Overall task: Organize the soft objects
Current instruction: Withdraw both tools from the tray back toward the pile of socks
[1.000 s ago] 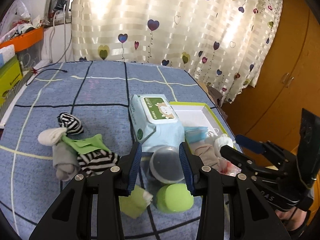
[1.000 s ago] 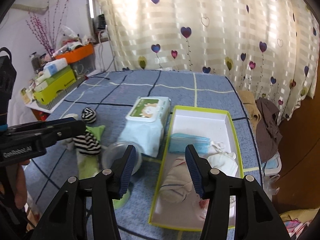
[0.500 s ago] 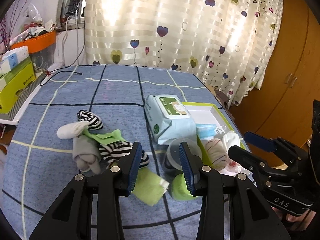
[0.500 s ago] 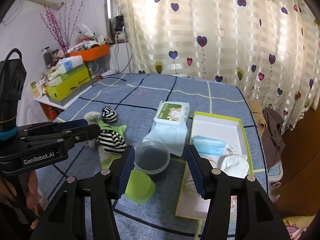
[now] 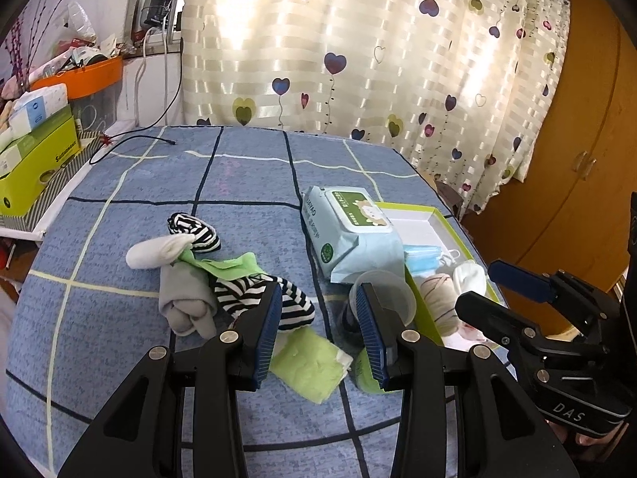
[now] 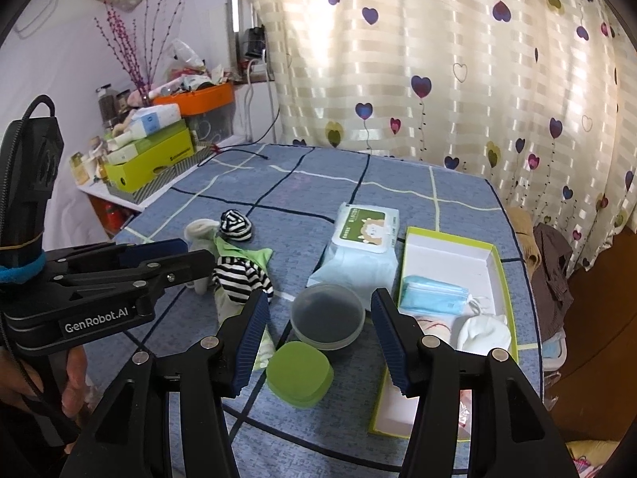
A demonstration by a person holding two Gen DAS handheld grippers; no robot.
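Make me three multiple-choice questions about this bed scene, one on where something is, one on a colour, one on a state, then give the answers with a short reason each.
1. Where do the blue face masks lie?
A. on the wipes pack
B. inside the green-rimmed box
C. among the socks

2. What colour is the square lid in front of the clear round container?
A. orange
B. white
C. green

3. How does the right tool stand?
A. open, holding nothing
B. shut on a sock
C. shut on the wipes pack

Answers: 
1 B, the masks rest on the white floor of the green-rimmed box. 
2 C, the lid is lime green. 
3 A, its blue pads stand apart with only the bed behind.
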